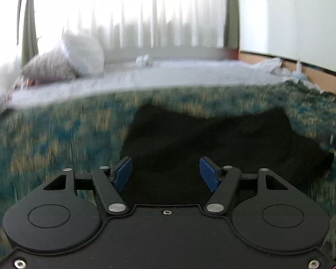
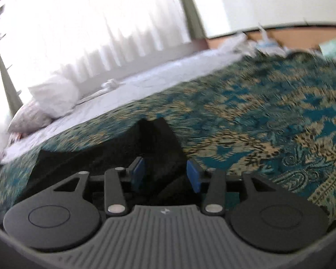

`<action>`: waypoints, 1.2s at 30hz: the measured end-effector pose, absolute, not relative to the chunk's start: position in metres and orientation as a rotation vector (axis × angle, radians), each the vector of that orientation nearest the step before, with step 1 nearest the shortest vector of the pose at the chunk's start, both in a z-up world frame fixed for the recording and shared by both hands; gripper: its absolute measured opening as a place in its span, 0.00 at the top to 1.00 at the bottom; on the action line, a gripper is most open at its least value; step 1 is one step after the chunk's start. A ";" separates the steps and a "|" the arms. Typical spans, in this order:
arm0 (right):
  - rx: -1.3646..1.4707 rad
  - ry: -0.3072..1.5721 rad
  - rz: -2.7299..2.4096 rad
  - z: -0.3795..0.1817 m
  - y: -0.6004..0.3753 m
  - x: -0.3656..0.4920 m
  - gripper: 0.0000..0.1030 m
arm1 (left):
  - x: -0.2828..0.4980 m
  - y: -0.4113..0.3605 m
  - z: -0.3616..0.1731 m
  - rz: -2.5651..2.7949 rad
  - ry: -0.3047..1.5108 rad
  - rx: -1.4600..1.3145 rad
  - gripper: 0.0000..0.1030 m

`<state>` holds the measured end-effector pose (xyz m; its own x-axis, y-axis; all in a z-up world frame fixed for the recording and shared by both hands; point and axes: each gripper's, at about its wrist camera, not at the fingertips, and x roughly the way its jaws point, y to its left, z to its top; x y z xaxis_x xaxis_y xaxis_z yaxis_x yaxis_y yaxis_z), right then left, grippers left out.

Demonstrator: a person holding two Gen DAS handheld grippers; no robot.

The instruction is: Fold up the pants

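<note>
The black pants lie bunched on a teal and beige patterned bedspread. My left gripper hovers over their near part, its blue pads wide apart with nothing pinched between them. In the right wrist view the pants spread to the left, one corner pointing up the bed. My right gripper is open above their right edge; dark cloth shows behind the gap, but the pads do not press on it.
Beyond the bedspread a white sheet covers the far half of the bed. Pillows are piled at the far left under a bright curtained window. Crumpled white cloth lies by the wooden edge at the far right.
</note>
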<state>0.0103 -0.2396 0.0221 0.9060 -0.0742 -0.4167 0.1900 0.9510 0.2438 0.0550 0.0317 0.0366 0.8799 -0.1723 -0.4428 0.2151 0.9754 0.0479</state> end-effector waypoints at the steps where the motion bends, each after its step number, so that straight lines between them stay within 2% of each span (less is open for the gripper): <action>1: 0.241 0.420 -0.118 0.023 -0.232 0.012 0.40 | 0.062 0.031 0.045 -0.205 0.427 0.115 0.37; 3: 0.140 0.421 -0.088 0.021 -0.213 0.016 0.40 | 0.081 0.028 0.060 -0.210 0.411 0.146 0.39; 4: 0.102 0.427 -0.067 0.020 -0.205 0.020 0.41 | 0.095 0.027 0.066 -0.234 0.426 0.157 0.52; 5: 0.062 0.434 -0.051 0.018 -0.198 0.023 0.56 | 0.111 0.025 0.068 -0.267 0.451 0.163 0.74; 7: -0.029 0.437 -0.048 0.015 -0.186 0.028 0.72 | 0.147 0.019 0.066 -0.295 0.562 0.181 0.87; 11: -0.047 0.492 -0.066 0.008 -0.192 0.046 0.83 | 0.215 0.016 0.037 -0.130 0.764 0.080 0.88; 12: -0.047 0.500 -0.084 0.006 -0.195 0.048 0.80 | 0.227 0.019 0.027 -0.094 0.800 0.032 0.88; 13: -0.045 0.505 -0.096 0.005 -0.198 0.051 0.74 | 0.234 0.026 0.018 -0.063 0.800 -0.026 0.88; 16: -0.044 0.516 -0.116 0.004 -0.204 0.058 0.75 | 0.237 0.035 0.015 -0.035 0.763 -0.115 0.89; 28: -0.117 0.499 -0.156 -0.005 -0.198 0.065 0.75 | 0.229 0.028 0.012 -0.030 0.713 -0.040 0.87; 30: -0.104 0.494 -0.144 -0.004 -0.200 0.063 0.72 | 0.223 0.027 0.016 -0.020 0.716 -0.034 0.78; 31: -0.093 0.486 -0.136 -0.003 -0.201 0.062 0.70 | 0.218 0.027 0.019 -0.017 0.715 -0.028 0.67; 32: -0.078 0.477 -0.125 -0.002 -0.203 0.059 0.65 | 0.211 0.026 0.021 -0.018 0.709 -0.022 0.61; 33: -0.054 0.467 -0.109 0.000 -0.206 0.055 0.64 | 0.204 0.026 0.023 -0.024 0.699 -0.017 0.60; 35: -0.003 0.441 -0.105 0.007 -0.213 0.045 0.49 | 0.186 0.026 0.029 -0.036 0.681 -0.001 0.57; 36: 0.016 0.431 -0.111 0.011 -0.215 0.041 0.48 | 0.176 0.025 0.032 -0.039 0.672 0.005 0.54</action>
<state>0.0411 -0.2145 0.0112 0.9025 -0.1042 -0.4178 0.1108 0.9938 -0.0086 0.1755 0.0253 0.0321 0.7817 -0.0342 -0.6227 0.0377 0.9993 -0.0075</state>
